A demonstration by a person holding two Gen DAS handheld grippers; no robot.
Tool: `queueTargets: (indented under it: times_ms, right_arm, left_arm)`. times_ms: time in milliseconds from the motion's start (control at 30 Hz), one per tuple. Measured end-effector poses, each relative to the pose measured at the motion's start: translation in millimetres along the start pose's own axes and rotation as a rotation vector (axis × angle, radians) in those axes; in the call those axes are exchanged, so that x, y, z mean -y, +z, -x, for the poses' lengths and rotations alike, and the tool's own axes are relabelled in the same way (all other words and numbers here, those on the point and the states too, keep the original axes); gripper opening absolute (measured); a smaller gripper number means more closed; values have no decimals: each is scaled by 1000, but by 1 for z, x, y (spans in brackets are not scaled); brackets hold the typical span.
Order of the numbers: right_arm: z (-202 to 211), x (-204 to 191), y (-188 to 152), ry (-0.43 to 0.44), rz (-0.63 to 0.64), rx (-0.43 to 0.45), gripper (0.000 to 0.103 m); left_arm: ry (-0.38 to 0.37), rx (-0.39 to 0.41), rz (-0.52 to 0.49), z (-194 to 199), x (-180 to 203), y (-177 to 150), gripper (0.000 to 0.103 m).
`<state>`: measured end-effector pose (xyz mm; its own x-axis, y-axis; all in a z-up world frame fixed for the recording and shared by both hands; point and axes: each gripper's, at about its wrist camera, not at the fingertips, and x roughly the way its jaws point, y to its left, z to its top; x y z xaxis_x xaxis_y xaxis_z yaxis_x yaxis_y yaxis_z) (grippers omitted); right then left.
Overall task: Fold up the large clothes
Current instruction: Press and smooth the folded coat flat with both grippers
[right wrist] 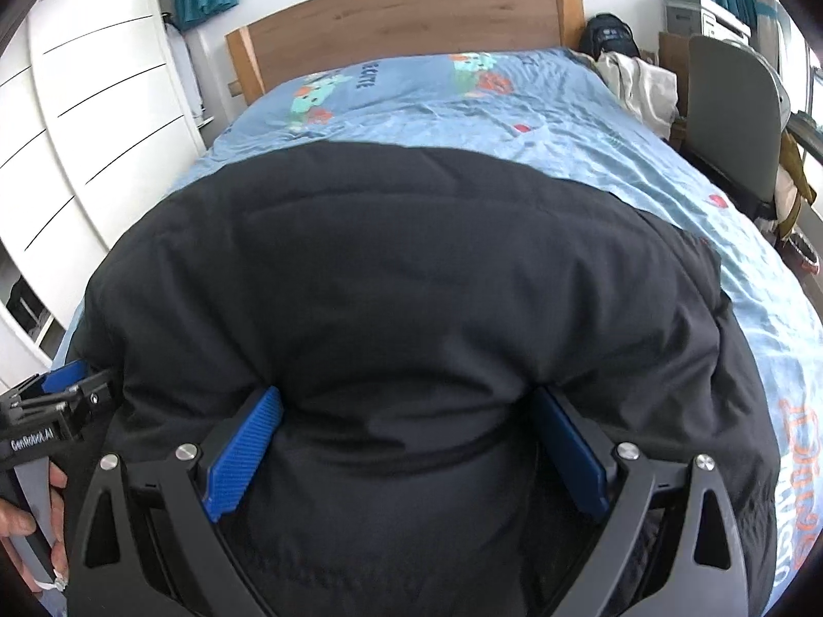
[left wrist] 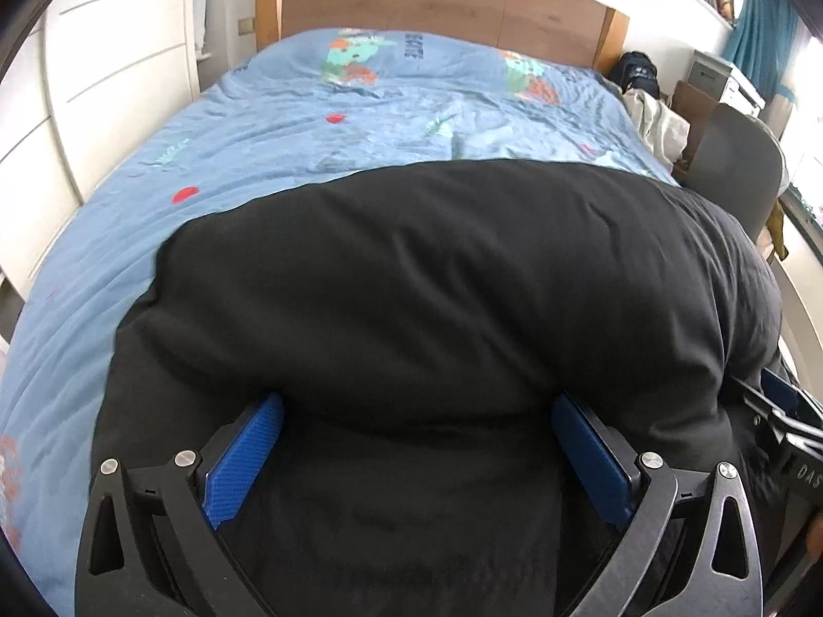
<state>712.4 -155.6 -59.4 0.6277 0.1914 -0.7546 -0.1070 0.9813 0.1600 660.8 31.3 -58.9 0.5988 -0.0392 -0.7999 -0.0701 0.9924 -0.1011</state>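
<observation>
A large black padded jacket [left wrist: 437, 267] lies bunched in a thick fold on the blue duvet [left wrist: 308, 118]; the right wrist view shows the same jacket [right wrist: 411, 257]. My left gripper [left wrist: 416, 403] stands wide open, its blue pads [left wrist: 247, 457] straddling the fold, their tips tucked under the bulging fabric. My right gripper [right wrist: 409, 396] is equally wide open over the jacket's right part, with cloth filling the gap between its pads [right wrist: 242, 452]. The two grippers sit side by side. The left gripper [right wrist: 61, 396] shows at the edge of the right wrist view, with a hand [right wrist: 20, 524] on its grip.
A wooden headboard [left wrist: 437, 0] closes the bed's far end. White wardrobe doors [left wrist: 103, 77] run along the left side. To the right stand a grey chair [left wrist: 735, 164], a black backpack [left wrist: 638, 72] and a cream cloth [left wrist: 658, 118]. Blue duvet [right wrist: 514, 118] stretches beyond the jacket.
</observation>
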Motion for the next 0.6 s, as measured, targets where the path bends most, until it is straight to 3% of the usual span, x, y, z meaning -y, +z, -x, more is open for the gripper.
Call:
queueTargets:
  times_ms: [333,500,600]
  right_arm:
    - [-53,27,34,12,-48,-52,100]
    - [-60,43,41,5,-51,-51,100]
    - [-62,68,40,2,-121,-50,100]
  left_arm:
    - [-16,-61,94,-50,-7,37,102]
    - [-6,-64,123,-60,-19,45,102]
    - [8,-70,153,-66,-30,53,102]
